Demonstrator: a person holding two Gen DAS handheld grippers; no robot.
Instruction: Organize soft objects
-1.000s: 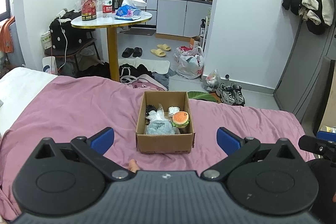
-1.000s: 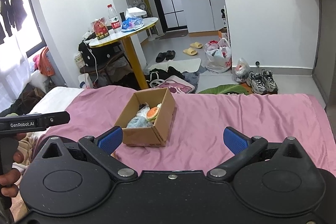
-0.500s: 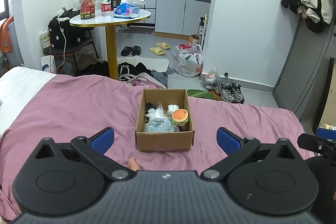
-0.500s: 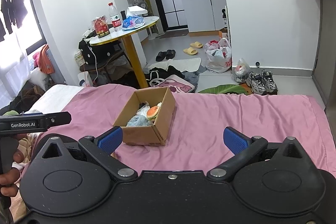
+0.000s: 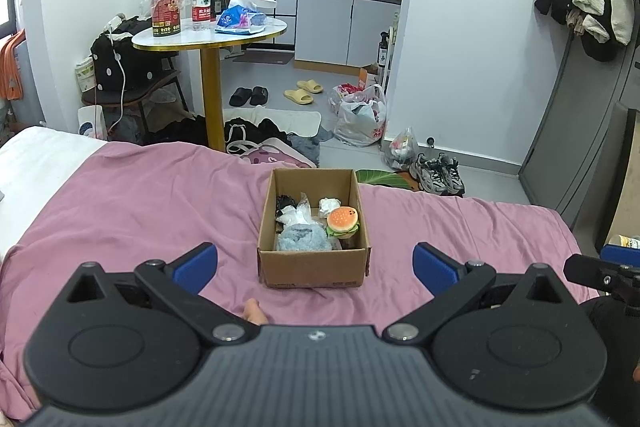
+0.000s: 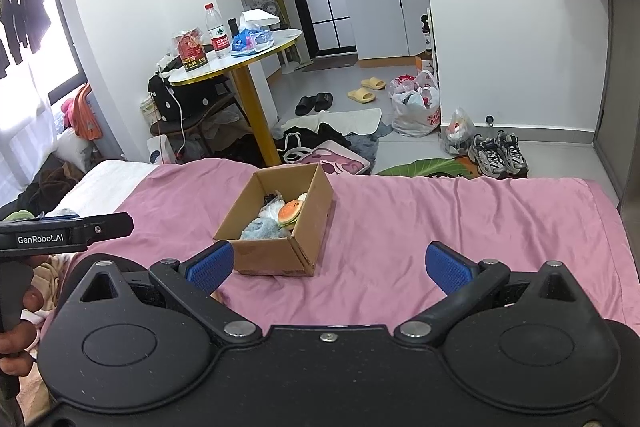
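Note:
An open cardboard box point(image 5: 312, 269) point(image 6: 308, 211) stands on the pink bedspread point(image 5: 120, 203) point(image 6: 460, 219). Inside lie a plush burger point(image 5: 342, 221) point(image 6: 291, 213), a fluffy blue-grey soft item point(image 5: 303, 238) point(image 6: 260, 230), crumpled clear plastic point(image 5: 296, 213), a small white wad point(image 5: 329, 204) and something black point(image 5: 285, 203). My left gripper point(image 5: 314, 267) is open, held back from the box's near wall, nothing between its blue pads. My right gripper point(image 6: 328, 265) is open and empty too, with the box ahead to its left.
Beyond the bed's far edge are a round table point(image 5: 212, 33) with a bottle and bags, a chair with a black bag point(image 5: 124, 67), slippers, shoes point(image 5: 438, 173), plastic bags and clothes on the floor. A finger point(image 5: 254, 311) shows under the left gripper. A hand point(image 6: 20, 311) holds the other tool.
Both views have shifted only slightly; the box sits a little higher in the left wrist frame. Both grippers stay open, and the box contents look unchanged.

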